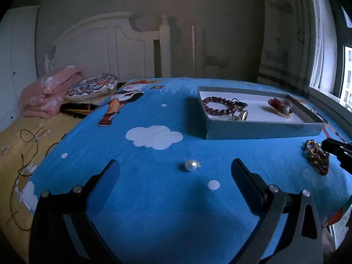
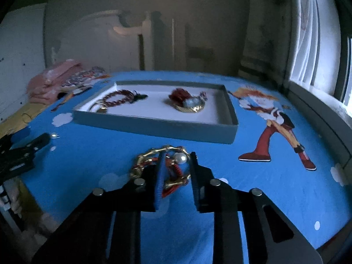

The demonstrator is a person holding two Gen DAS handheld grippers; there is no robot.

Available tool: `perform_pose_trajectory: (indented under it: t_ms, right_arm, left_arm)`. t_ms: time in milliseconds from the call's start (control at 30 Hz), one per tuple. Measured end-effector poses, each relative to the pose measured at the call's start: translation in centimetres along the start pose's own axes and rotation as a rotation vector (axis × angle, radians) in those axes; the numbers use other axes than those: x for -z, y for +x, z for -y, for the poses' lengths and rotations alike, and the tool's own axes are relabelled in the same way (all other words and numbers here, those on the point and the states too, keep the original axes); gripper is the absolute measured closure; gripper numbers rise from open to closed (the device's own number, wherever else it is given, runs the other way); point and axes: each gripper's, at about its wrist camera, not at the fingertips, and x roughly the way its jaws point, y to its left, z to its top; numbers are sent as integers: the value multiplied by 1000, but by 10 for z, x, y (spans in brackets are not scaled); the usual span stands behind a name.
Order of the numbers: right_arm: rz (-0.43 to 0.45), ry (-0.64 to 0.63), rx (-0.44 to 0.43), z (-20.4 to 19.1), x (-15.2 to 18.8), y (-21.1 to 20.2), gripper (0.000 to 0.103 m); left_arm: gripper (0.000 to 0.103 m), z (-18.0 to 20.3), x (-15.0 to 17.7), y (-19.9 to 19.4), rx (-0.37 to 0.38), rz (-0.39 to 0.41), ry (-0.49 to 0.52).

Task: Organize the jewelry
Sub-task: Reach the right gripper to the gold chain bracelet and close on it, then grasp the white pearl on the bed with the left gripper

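A grey box tray (image 1: 261, 131) (image 2: 154, 127) lies on the blue bedspread and holds a red bead bracelet (image 1: 214, 105) (image 2: 116, 98), a gold ring (image 1: 241, 116) and a red-and-gold brooch (image 1: 280, 107) (image 2: 189, 103). A loose pearl pendant (image 1: 191, 165) lies just ahead of my open, empty left gripper (image 1: 175, 171). My right gripper (image 2: 177, 165) is half closed around a gold-and-red brooch with a pearl (image 2: 169, 165) on the bedspread; this brooch also shows in the left wrist view (image 1: 316, 158). The jaws stand on both sides of it, and I cannot tell whether they touch it.
Folded pink blanket (image 1: 48, 92) and a patterned pillow (image 1: 92, 85) lie at the far left by the white headboard (image 1: 105, 44). A window and sill (image 2: 319, 101) run along the right. The bed edge drops off at the left, over yellow bedding (image 1: 24, 145).
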Motion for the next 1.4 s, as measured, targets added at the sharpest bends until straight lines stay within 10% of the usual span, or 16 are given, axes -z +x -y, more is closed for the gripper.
perform_pose_trajectory:
  t_ms: [867,1267,1400]
  right_arm:
    - [-183,204,-121,5,-26,48,84]
    - [-154,185,-9,-12,-31,53,90]
    - [-136,149,-3,-16,-27,47,90]
  left_arm:
    - [5,-11,-1,16,26,-93,-84]
    - [6,3,-8,13,8,-66,-43]
    - [25,6,-8,21,-1,-119,-29]
